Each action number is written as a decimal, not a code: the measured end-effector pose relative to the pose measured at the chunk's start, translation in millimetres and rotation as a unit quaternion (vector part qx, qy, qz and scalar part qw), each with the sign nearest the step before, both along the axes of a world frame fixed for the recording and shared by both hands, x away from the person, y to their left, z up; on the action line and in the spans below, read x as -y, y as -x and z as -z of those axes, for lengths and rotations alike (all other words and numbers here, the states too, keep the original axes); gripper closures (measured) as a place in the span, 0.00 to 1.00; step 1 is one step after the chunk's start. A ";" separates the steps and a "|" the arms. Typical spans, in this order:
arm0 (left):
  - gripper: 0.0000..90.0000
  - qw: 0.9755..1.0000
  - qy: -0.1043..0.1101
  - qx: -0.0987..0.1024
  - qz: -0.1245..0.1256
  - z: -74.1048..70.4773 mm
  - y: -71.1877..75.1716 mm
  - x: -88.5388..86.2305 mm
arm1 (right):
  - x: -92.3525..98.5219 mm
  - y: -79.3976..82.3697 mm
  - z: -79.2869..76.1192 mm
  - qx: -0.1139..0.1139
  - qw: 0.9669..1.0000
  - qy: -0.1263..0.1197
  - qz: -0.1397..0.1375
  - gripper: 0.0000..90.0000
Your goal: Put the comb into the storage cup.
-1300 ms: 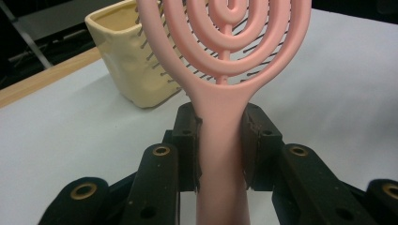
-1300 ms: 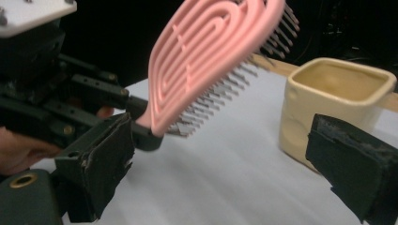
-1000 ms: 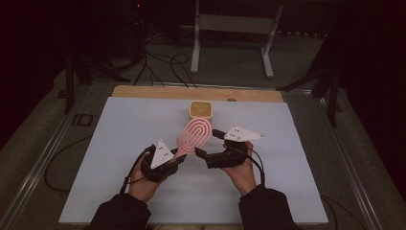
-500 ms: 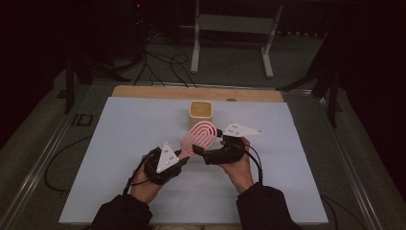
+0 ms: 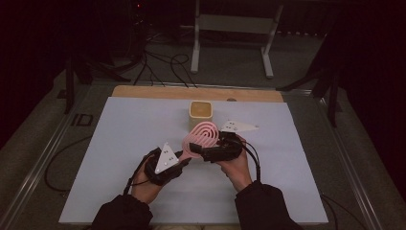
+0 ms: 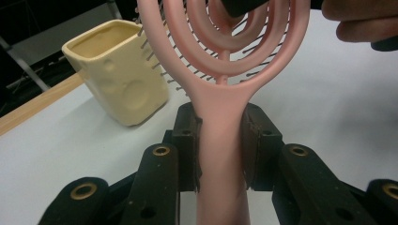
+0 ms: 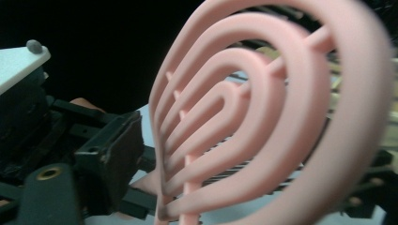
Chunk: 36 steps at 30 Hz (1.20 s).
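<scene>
**A:** What have you got in your left gripper (image 6: 220,154)?

**B:** Your left jaws are clamped on the handle of the pink plastic hairbrush with the concentric open loops (image 6: 220,140). Both pads press flat against the handle's sides, just below the point where it widens into the head. The head rises straight up past the jaw tips, with its thin dark bristles pointing away from your camera.

**A:** And my right gripper (image 5: 203,152)?

**B:** From above, it sits at the side of the brush head, very near your left gripper. Its jaws have just been closing. In the right gripper view the looped head stands between them: one black pad (image 7: 117,154) is on the left, just beside the rim with a gap showing, and the other jaw is largely hidden behind the head on the right. So your right jaws are still apart around the head, not pressing on it.

**A:** Anything else near the jaws?

**B:** A pale yellow square ceramic cup (image 6: 117,70) stands upright on the white table (image 5: 119,143), beyond your left jaws and to their left, apart from the brush.
</scene>
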<state>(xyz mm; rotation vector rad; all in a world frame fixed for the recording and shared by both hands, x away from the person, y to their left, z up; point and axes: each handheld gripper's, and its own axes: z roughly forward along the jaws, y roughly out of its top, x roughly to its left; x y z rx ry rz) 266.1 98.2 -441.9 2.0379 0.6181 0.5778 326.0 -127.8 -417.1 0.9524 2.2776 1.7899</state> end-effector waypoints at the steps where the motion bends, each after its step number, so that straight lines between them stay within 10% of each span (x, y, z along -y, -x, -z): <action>1: 0.79 1.000 0.004 -0.001 0.001 -0.2 -0.1 -0.5 | -0.2 -0.2 -0.1 -0.002 1.000 -0.001 -0.003 0.22; 17: 0.79 1.000 0.015 -0.005 0.008 0.7 -1.0 -2.5 | 3.9 0.8 -2.1 -0.019 0.999 -0.040 -0.025 0.58; 36: 0.79 1.000 0.013 -0.004 0.010 1.2 -0.6 -1.8 | 4.2 3.9 -3.8 -0.026 0.996 -0.065 -0.054 0.69</action>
